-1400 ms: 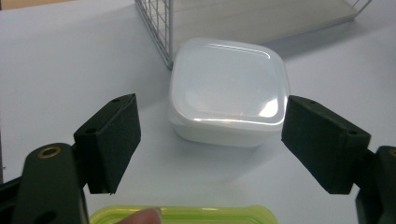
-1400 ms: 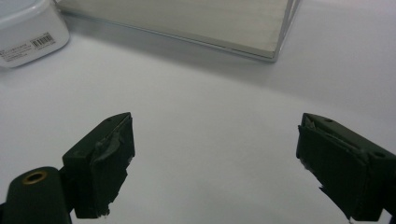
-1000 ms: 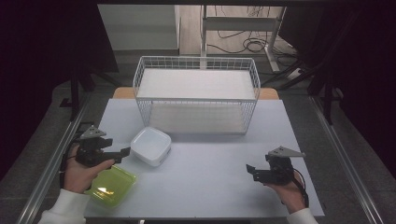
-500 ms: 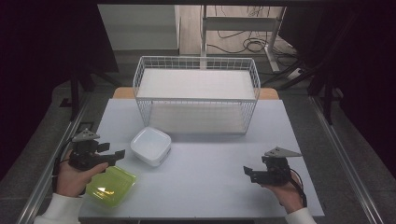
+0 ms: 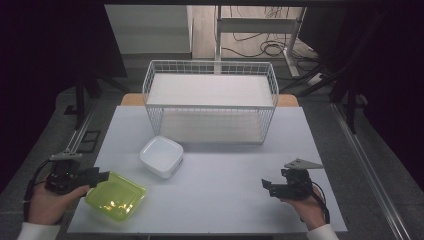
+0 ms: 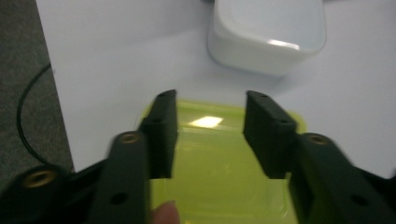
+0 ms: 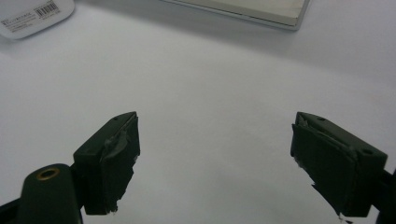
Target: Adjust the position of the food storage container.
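- Counter (image 5: 225, 200): white top carrying everything, person's hands at its near edge.
- Wire basket (image 5: 210, 100): at the far middle, looks like the drop-off spot, nothing in it.
- Green container (image 5: 116, 196): near-left corner of the counter, just in front of the left gripper, so likely next pick.
- White container (image 5: 161, 156): upside down, just beyond the green one, apart from it.
- Left gripper (image 5: 95, 176): jaws apart over the green container's rim, not clamped; they have just been closing, container below, nothing pinched yet. Versus earlier frame: gripper pulled back toward the counter's left edge.
- Right gripper (image 5: 267, 186): jaws wide apart, empty, parked near-right; unchanged.
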The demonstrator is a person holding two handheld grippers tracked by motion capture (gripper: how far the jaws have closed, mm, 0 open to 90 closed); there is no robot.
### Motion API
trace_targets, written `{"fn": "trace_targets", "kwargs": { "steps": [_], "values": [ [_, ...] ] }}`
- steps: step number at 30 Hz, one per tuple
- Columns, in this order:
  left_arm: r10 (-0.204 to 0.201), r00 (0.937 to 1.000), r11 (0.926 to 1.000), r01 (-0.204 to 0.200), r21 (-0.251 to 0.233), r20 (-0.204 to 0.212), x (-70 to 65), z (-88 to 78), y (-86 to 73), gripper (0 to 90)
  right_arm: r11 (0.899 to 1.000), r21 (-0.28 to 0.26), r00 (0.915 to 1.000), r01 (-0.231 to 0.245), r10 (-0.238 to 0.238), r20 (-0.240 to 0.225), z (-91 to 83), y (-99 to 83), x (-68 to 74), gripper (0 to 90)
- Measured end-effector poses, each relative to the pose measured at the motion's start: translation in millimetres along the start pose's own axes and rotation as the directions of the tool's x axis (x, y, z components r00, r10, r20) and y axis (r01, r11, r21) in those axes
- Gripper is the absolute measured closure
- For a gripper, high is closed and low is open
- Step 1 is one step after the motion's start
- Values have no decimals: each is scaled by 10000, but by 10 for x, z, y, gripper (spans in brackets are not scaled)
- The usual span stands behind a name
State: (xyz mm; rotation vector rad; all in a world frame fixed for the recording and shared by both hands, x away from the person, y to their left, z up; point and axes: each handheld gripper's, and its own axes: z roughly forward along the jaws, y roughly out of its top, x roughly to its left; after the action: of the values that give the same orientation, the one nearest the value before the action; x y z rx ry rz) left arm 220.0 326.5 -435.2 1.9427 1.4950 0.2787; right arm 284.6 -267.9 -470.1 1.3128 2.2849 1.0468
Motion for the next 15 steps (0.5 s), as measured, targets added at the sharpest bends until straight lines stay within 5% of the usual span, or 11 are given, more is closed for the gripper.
{"fn": "trace_targets", "kwargs": {
  "steps": [8,15],
  "values": [
    [-135,9997,9966,150,806,-184,205,33,-222,853,9998,178,10000,61,-61,-36,52,3,17,157],
    [-454,9973,9891,530,1373,-580,374,130,-411,893,9995,281,9999,117,-117,-21,69,-7,20,157]
  ]
}}
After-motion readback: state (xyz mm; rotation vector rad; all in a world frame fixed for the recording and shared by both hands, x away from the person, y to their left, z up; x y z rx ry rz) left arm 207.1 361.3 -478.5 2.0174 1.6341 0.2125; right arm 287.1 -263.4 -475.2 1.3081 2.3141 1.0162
